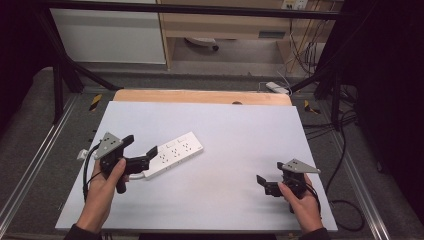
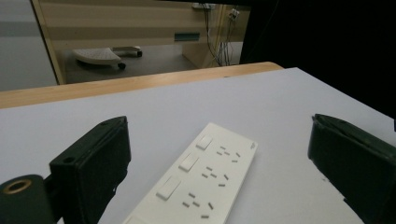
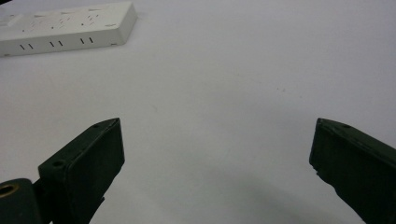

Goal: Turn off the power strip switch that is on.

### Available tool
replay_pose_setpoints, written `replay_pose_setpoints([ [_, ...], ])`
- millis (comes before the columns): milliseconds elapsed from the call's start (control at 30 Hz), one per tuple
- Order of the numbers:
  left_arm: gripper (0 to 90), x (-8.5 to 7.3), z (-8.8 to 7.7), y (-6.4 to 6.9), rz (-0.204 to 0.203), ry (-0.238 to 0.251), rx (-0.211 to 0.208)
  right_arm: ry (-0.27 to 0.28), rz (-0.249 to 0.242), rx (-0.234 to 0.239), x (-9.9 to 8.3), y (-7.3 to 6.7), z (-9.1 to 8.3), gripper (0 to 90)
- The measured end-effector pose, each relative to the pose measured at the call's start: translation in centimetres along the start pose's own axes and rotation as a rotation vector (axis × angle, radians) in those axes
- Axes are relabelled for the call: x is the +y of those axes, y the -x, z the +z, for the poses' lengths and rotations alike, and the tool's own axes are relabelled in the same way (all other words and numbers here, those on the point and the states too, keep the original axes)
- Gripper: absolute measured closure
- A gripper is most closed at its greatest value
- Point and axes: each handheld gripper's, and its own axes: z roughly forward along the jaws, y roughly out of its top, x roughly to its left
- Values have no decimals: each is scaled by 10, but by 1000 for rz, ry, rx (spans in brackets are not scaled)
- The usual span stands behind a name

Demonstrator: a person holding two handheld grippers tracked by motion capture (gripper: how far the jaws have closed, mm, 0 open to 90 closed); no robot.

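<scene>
White plastic power strip [image 1: 175, 154] — long, flat, rigid, three switches and three socket groups on top — lies flat on the pale grey table top [image 1: 235, 145], left of centre in the high view, angled from lower left toward upper right. A short white cord stub leaves its lower-left end.

Left gripper [image 1: 141, 146], black with a grey plate, sits low at centre-left; jaws spread wide, nothing between them yet. In the left gripper view the strip [image 2: 198, 182] runs up the middle of the frame between the two jaws, near end closest.

Right gripper [image 1: 268, 183] hovers at lower right of the high view, well apart from the strip, jaws also parted and empty. Its own view puts the strip [image 3: 65, 28] far off at upper left.

Handling, as I judge it: light, stiff, won't flex — but the smooth casing may slip or swivel if pinched at one end. Best hold looks to be across the narrow width, on the long side walls, clear of the switches.
</scene>
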Motion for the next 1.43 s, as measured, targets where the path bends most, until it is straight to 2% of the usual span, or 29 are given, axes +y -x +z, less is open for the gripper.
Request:
replay_pose_setpoints([
  [67,52,-6,-5,-2,2,-11,3,0,0,0,0,0,0,36],
  [367,52,-23,-18,-6,-13,-5,0,-3,2,-3,-1,0,1,36],
  [633,52,-38,-24,-6,1,-25,-10,-4,5,-3,-1,0,0,36],
  [967,60,-65,-21,-1,-7,-103,-22,-7,0,-8,-1,1,1,36],
  [1033,62,-69,-21,0,-26,-102,-25,-8,1,-9,-1,1,1,36],
  [1200,64,-78,-19,5,-27,-108,-44,-10,-2,-17,-1,1,2,36],
  [1333,70,-79,-15,9,-61,-103,-55,-15,-4,-30,-1,1,5,35],
  [1433,70,-77,-15,10,-46,-95,-54,-37,-9,-57,-2,3,11,34],
])
